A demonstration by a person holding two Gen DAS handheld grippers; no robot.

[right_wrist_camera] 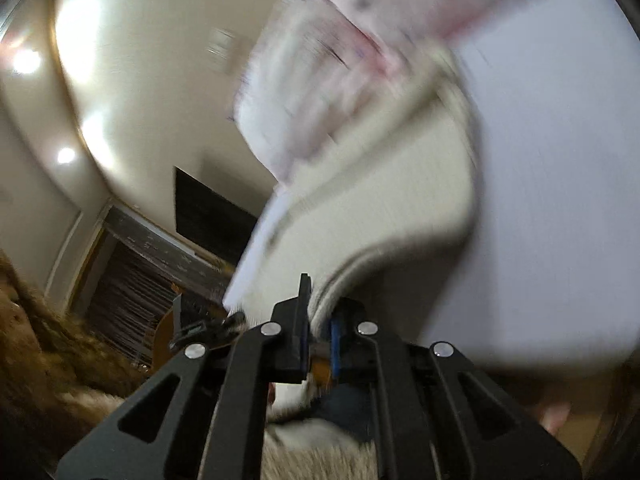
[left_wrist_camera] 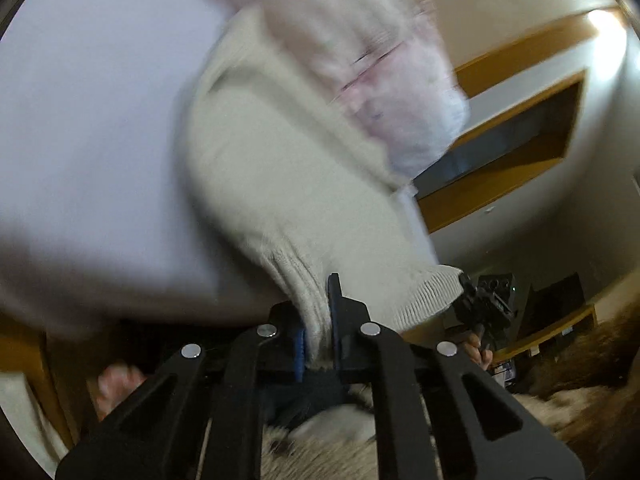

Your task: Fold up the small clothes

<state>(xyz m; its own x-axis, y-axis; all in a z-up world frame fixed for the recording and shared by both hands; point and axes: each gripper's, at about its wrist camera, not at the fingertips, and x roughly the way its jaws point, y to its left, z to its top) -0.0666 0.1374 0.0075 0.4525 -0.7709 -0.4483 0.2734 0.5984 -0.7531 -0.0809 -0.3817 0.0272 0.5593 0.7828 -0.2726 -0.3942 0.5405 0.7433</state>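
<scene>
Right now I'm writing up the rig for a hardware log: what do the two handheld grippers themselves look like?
Both look alike: the left gripper and right gripper have matte black slotted linkage bars joined by round silver rivets, black fingers and blue pads. No cables or sleeves are visible.

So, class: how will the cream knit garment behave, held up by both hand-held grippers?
Probably floppy: the cream knit garment sags between the left hand-held gripper and right hand-held gripper. Likely light. Its ribbed hem probably grips well.

Heavy motion blur; ceiling-light glare
</scene>
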